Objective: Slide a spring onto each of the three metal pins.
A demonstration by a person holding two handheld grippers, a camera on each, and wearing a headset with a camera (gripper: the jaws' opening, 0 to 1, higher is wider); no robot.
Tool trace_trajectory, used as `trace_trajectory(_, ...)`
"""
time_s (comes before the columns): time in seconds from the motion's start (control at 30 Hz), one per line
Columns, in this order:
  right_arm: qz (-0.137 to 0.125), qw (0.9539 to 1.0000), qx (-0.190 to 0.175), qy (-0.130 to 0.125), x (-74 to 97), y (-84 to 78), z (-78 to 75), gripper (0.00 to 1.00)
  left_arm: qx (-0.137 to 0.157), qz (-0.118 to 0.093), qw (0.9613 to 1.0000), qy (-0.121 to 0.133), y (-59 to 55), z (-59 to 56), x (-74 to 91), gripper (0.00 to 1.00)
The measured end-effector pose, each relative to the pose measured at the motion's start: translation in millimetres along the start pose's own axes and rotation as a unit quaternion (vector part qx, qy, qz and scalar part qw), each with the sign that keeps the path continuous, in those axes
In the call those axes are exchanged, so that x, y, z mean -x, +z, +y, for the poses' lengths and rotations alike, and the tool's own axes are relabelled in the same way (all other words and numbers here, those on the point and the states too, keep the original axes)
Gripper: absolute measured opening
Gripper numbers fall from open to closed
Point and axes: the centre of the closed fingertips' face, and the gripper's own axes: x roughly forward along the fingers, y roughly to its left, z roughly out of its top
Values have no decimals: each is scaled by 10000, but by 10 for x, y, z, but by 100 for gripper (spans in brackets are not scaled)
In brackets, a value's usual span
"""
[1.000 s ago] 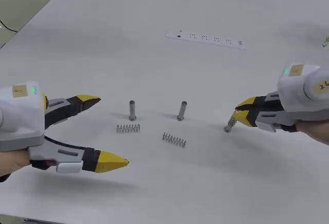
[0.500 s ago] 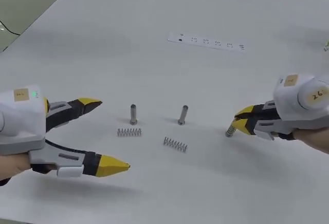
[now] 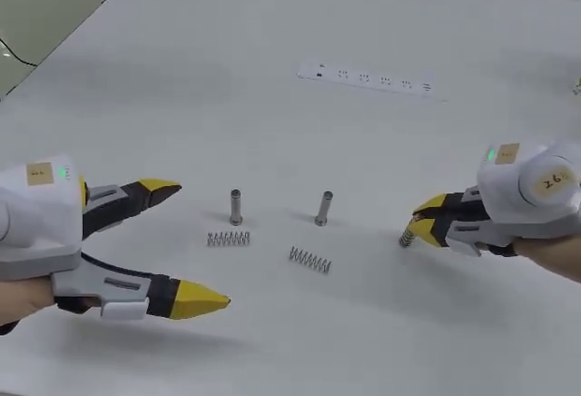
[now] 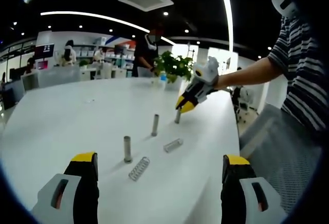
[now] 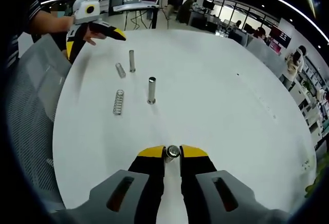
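By the front edge of the bench (image 3: pixel 290 360), the left hand-held gripper (image 3: pixel 198 243) gapes wide, empty. Beyond, the left spring (image 3: pixel 227 239) and right spring (image 3: pixel 310 259) lie before the upright left pin (image 3: pixel 236 207) and right pin (image 3: pixel 324 208). Rightward, the right hand-held gripper (image 3: pixel 420 221) pinches the third pin (image 3: pixel 406 235). A power strip (image 3: pixel 372 80) lies farthest.

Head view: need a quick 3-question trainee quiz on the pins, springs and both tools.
1. How many springs lie loose on the table?
2. True or false: the left tool is shut on a spring.
3. What does the right tool grip? A) a loose spring B) the rightmost pin C) the power strip

Key: 1. Two. 2. False, it is open and holds nothing. 3. B.
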Motion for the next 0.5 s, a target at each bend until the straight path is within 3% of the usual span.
trace_trajectory(0.2,50,10000,11,1,-8,-24,12,10,-14,-6,10000,-15,9,-22,1,98)
trace_trajectory(0.5,-76,9998,-142,-86,8,24,13,15,12,10,10000,-16,-7,-33,13,98)
